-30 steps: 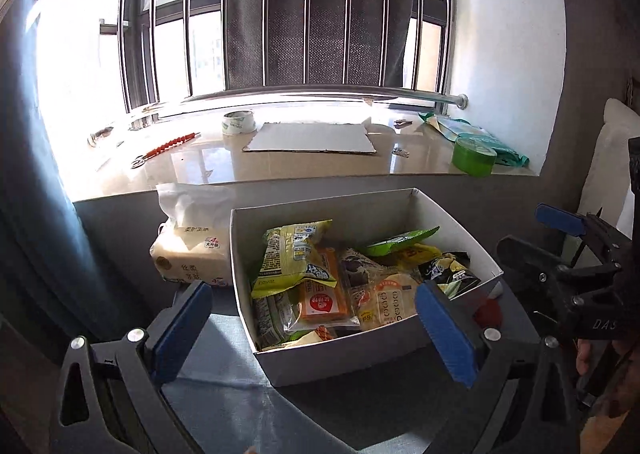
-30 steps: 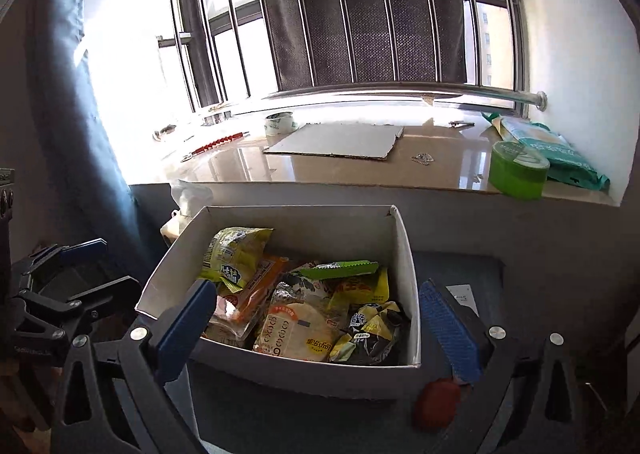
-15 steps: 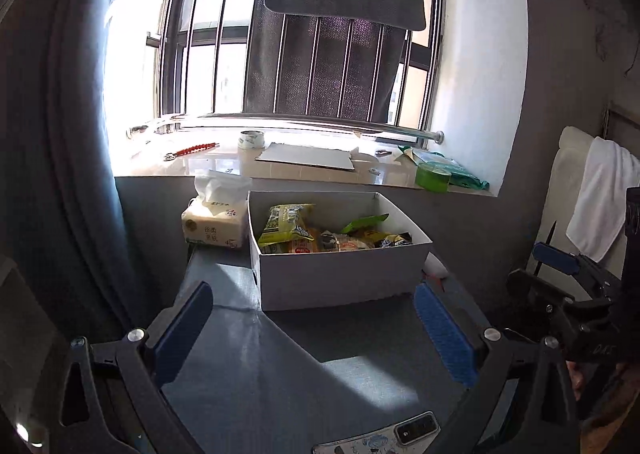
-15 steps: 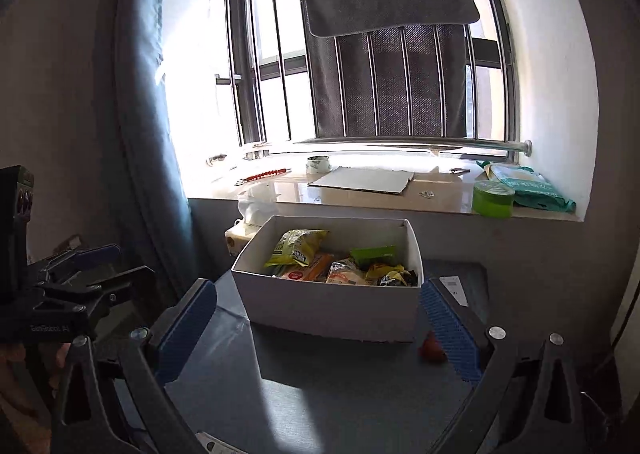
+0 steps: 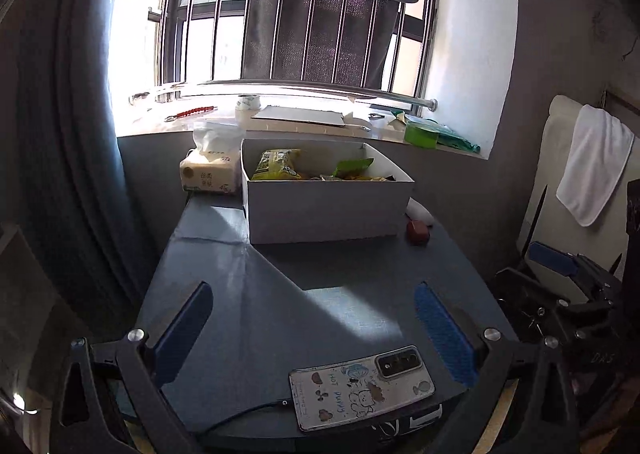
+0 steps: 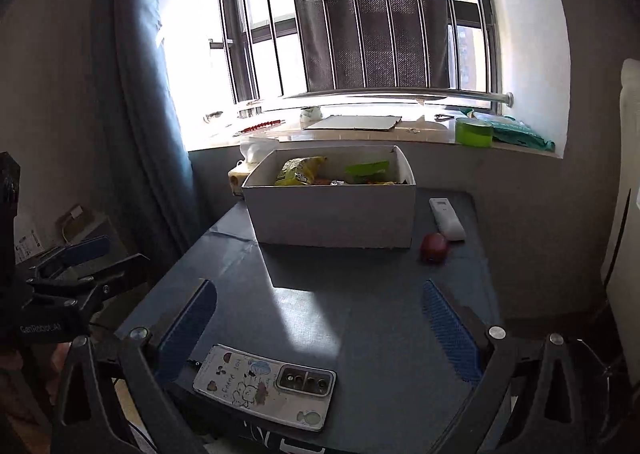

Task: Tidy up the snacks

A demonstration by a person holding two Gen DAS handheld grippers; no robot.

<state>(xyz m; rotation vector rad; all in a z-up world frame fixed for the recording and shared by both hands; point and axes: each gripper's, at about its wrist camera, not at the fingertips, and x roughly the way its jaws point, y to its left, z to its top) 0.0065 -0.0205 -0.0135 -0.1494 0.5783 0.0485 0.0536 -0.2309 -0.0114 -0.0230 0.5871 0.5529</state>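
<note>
Both tools pulled back from the box, empty and spread wide.

My left tool (image 5: 312, 330) and right tool (image 6: 320, 330) hung close over the box (image 5: 326, 209) a second ago; now they sit low at the near edge of the counter (image 5: 280, 286), over the phone (image 5: 362, 390). The snacks (image 5: 276, 165) lie inside the box at the far end. A small red thing (image 6: 434, 248) sits just beside the box, by the remote (image 6: 447, 218). I judge the sorting done, or nearly.
</note>
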